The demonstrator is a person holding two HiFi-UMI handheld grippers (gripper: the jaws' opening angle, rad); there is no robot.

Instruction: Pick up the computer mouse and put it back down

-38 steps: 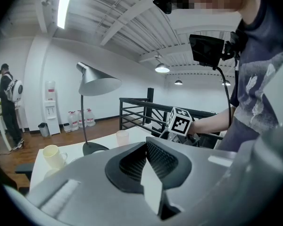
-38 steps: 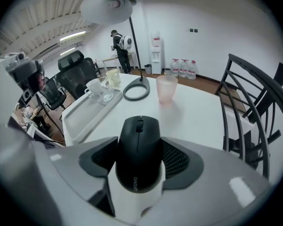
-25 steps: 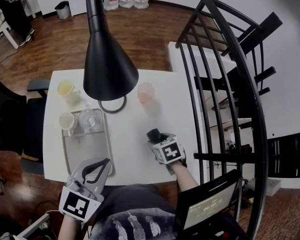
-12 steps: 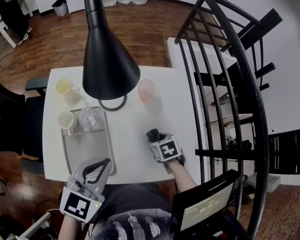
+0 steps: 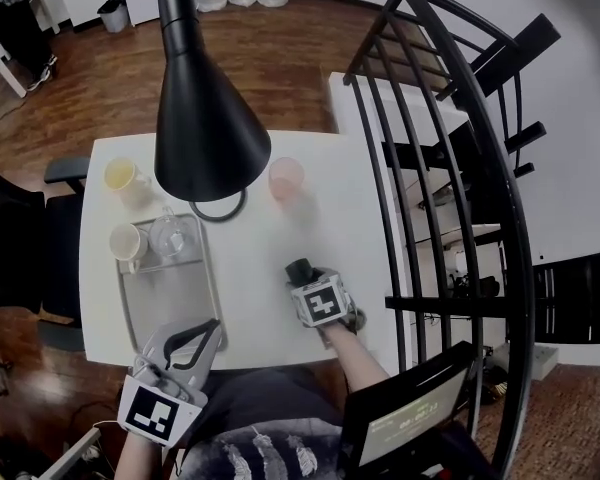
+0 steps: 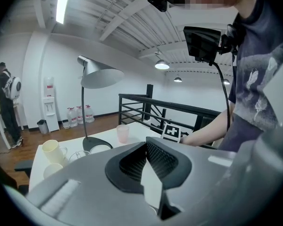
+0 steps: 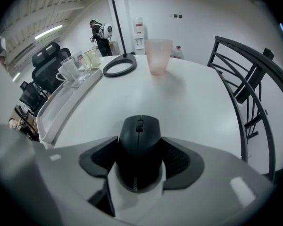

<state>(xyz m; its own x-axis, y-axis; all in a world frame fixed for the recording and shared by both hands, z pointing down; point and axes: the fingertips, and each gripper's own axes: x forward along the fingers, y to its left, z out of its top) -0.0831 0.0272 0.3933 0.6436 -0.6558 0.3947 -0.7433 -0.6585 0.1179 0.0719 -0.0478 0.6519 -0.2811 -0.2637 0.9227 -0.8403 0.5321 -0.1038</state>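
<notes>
A black computer mouse [image 7: 139, 145] sits between the pads of my right gripper [image 7: 139, 160], which is shut on its sides. In the head view the mouse [image 5: 301, 270] pokes out ahead of that gripper [image 5: 306, 278], low over the white table [image 5: 255, 268] near its right front part. I cannot tell whether the mouse touches the tabletop. My left gripper [image 5: 206, 331] hangs at the table's front edge near the tray, its pads [image 6: 162, 159] meeting at the tips with nothing between them.
A black lamp [image 5: 206, 118] stands over the table's middle, and a pink cup [image 5: 286, 178] is behind the mouse. A grey tray [image 5: 170, 303] at the left holds a glass [image 5: 168, 236] and a mug [image 5: 130, 240]. A black railing [image 5: 450, 168] runs along the right, and a laptop [image 5: 410, 413] is near me.
My right gripper has sunk a little toward the table with the mouse still in it. The left gripper has stayed in place.
</notes>
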